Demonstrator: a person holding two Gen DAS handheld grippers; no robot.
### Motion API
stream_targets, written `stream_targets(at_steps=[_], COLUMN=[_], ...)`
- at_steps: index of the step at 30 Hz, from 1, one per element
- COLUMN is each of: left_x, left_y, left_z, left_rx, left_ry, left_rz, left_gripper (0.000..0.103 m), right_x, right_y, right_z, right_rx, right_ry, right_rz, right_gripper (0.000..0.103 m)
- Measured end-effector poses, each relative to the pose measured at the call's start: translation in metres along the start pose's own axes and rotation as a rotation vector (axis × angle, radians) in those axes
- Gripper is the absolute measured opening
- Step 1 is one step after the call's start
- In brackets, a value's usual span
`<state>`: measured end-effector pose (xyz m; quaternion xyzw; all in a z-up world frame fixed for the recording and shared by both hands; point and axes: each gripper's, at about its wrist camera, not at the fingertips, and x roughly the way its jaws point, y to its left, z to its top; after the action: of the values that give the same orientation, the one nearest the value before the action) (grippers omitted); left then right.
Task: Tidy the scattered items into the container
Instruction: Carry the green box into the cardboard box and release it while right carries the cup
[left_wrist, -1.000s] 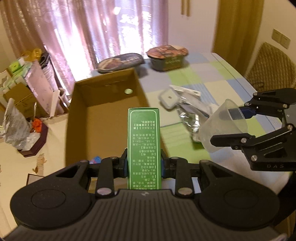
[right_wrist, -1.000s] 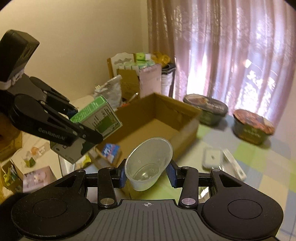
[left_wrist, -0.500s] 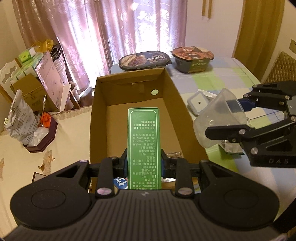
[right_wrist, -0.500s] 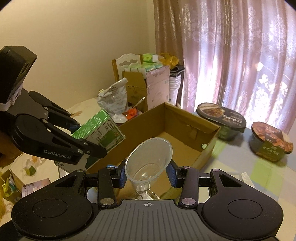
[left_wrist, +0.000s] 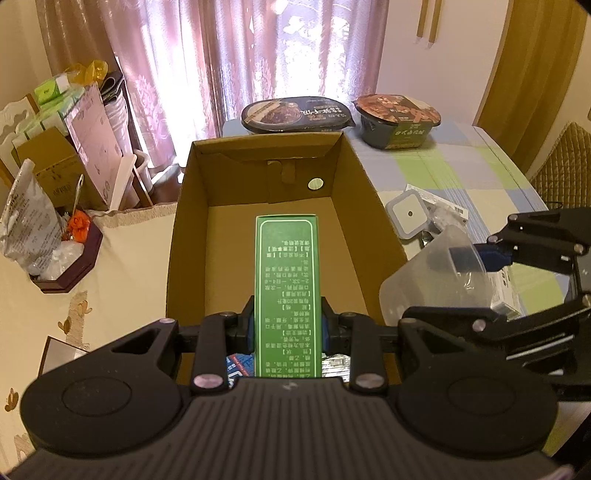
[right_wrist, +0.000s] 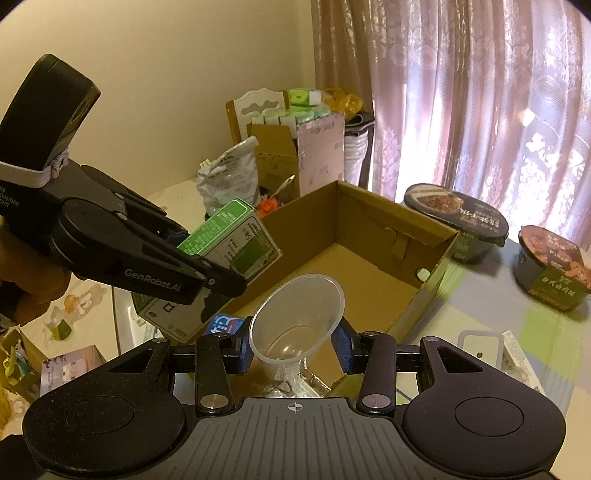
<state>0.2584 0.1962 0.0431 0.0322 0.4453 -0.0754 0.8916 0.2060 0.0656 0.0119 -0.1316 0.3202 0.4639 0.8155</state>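
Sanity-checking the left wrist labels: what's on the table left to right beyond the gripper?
cardboard box → white square container → clear plastic cup, held by the right gripper. The green carton overlaps the box, so skipped.

Left gripper (left_wrist: 288, 328) clamped, fingers level, pointing forward; right gripper (right_wrist: 293, 345) clamped alongside, angled inward

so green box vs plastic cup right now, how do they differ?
The green box is opaque, printed and rectangular; the plastic cup is clear, plain and round, tapering to its base. The box is in the left gripper, over the cardboard box; the cup is in the right gripper, by that box's right wall. Both are clamped in closed jaws, off the table.
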Motion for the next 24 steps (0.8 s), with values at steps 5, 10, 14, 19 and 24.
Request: stream_targets(at_steps=[5, 10, 14, 19, 24], left_x=[0.006, 0.013, 0.018, 0.023, 0.020], left_y=[0.001, 0.004, 0.007, 0.011, 0.014], left_z=[0.000, 0.000, 0.001, 0.000, 0.001], left_rx=[-0.001, -0.013, -0.018, -0.033, -0.048], left_ry=[0.008, 0.010, 0.017, 0.024, 0.008], left_rz=[-0.004, -0.004, -0.004, -0.003, 0.010], left_gripper=[0.025, 0.025, 0.025, 0.025, 0.026], right_x=[0.006, 0.009, 0.009, 0.009, 0.007], right_y=[0.001, 0.000, 0.000, 0.000, 0.001], right_z=[-0.001, -0.001, -0.001, -0.003, -0.003], right_rx=[-0.003, -0.004, -0.004, -0.002, -0.003], right_ry=[0.005, 0.010, 0.010, 0.009, 0.009], right_rz=[0.003, 0.002, 0.000, -0.003, -0.004], right_gripper=[0.046, 0.046, 0.046, 0.046, 0.046])
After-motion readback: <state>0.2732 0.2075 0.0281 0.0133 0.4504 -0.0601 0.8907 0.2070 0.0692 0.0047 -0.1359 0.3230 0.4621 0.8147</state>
